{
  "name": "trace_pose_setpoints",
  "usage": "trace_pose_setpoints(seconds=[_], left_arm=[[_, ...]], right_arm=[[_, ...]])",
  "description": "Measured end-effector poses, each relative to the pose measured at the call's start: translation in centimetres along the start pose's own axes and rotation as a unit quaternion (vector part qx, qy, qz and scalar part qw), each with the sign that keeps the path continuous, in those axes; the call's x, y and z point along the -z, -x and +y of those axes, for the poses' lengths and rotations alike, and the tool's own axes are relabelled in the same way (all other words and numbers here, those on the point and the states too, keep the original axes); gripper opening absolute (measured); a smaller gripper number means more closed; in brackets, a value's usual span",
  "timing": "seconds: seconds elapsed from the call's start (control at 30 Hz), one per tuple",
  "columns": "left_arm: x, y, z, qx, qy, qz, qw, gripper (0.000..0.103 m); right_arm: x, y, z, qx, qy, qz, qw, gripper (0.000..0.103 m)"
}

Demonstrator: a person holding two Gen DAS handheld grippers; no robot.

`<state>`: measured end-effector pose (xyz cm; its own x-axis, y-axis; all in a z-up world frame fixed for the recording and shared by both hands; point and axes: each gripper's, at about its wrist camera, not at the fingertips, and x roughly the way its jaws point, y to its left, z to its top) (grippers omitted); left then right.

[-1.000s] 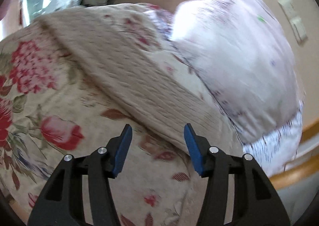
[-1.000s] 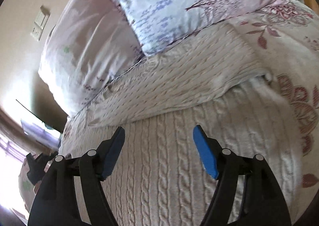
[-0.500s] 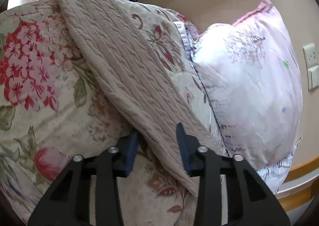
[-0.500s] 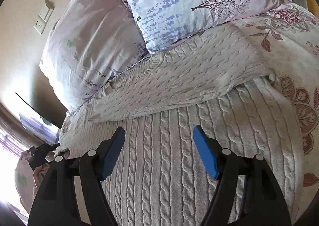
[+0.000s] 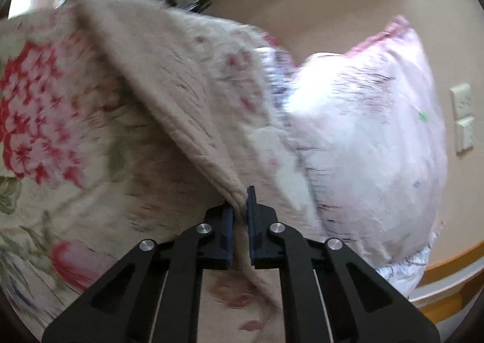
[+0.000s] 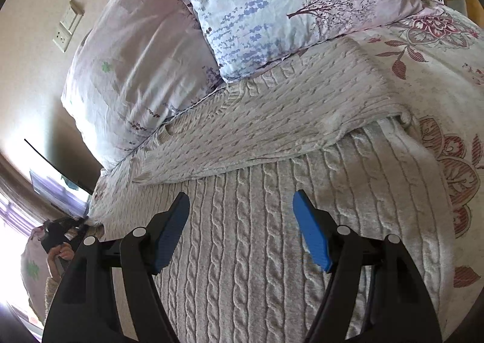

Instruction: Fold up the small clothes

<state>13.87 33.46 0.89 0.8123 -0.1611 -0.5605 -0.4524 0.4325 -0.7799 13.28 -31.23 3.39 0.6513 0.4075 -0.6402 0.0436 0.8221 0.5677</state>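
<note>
The sweater (image 6: 260,252) lies spread on the bed (image 6: 447,40), filling the centre and lower half of the right wrist view; its cable-knit body runs toward the bottom of the frame, and one part is already folded across it in a band through the middle of the frame, just below the two pillows (image 6: 272,4) at the top.

Left tongs (image 5: 240,209): closed on a thin edge of the sweater (image 5: 181,100), at lower centre of the left wrist view; the knit rises from the pinch toward the upper left of that frame as a taut ridge, so the edge is lifted off the floral bedcover (image 5: 45,131); a pinch at the edge gives control of the whole flap, which suits carrying it over for a fold.

Right tongs (image 6: 240,231): wide open, holding nothing; the blue pads stand over the cable-knit body at lower centre of the frame; whether they touch the knit cannot be told; this position probably serves to steady the body or to take a second edge.

At the lower left of the right wrist view a hand (image 6: 59,255) grips a dark handle beside the sweater's far edge.

Judgement: the fold is partly made; the next flap is gripped but not yet laid.
</note>
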Motion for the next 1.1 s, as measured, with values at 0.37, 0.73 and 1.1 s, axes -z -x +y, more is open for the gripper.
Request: trace_pose_setpoints(seconds=[0.37, 0.73, 1.1], left_arm=[[8.6, -0.4, -14.7, 0.17, -0.159, 0.044, 0.9715, 0.007], [20.8, -10.5, -16.0, 0.142, -0.194, 0.18, 0.9539, 0.007], [18.0, -9.9, -11.7, 0.103, -0.115, 0.189, 0.9697, 0.038]], right_arm=[[-0.2, 1.7, -0.8, -0.003, -0.001, -0.016, 1.0, 0.072], [-0.2, 2.6, -2.0, 0.004, -0.004, -0.02, 1.0, 0.072], [-0.1, 2.0, -2.0, -0.004, -0.003, -0.011, 1.0, 0.072]])
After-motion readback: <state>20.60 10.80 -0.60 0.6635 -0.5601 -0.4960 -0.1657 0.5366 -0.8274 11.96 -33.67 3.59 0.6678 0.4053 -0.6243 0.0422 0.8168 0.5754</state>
